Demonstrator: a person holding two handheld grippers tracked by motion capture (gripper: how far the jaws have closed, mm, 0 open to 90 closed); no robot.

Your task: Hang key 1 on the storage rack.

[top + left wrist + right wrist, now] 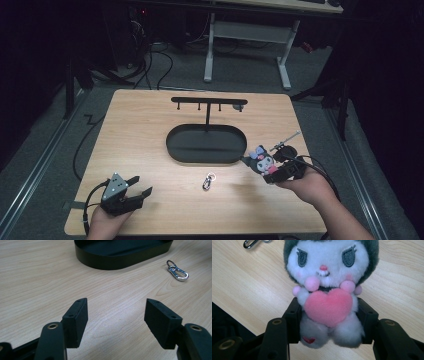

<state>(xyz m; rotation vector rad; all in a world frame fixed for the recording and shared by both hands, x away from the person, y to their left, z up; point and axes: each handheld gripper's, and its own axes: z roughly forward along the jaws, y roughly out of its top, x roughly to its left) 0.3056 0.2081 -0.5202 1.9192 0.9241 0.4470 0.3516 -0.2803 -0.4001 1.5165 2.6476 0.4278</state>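
Black tray: oval, low-walled tray (206,145) mid-table, used as landmark below; thin post rises from its far side with a crossbar rack (209,101) carrying small pegs
Table: light wood top (140,125), grain runs across; grey floor around it
Plush toy: small doll (263,160) just right of tray's right end, held off the table; white face, dark grey hood, pink nose, pink heart on chest (328,306), tiny red heart on one foot; faces the right gripper view camera, upright in that view
Right gripper: right gripper (274,167) right of tray and nearer the person, jaws clamped on the plush toy's body, one pad on each side at heart level; both pads touch the fur; person's hand behind it, cable trails off toward table's right edge
Metal chain: short silvery piece (286,139) sticks up and right from the plush toy's top, beyond tray's right end; cannot tell how it attaches
Clasp: silver clip with ring (208,180) lying flat on table, just on the person's side of tray, near tray's middle, not touching it; in left gripper view clasp (178,271) sits right of tray wall
Left gripper: left gripper (132,189) well to the person's side and left of tray, near table's front edge; jaws spread wide, nothing between them, bare wood in the gap; grey three-cornered plate on top; left gripper view (116,315) aims toward tray
Gap check: left gripper well apart from clasp and from plush toy
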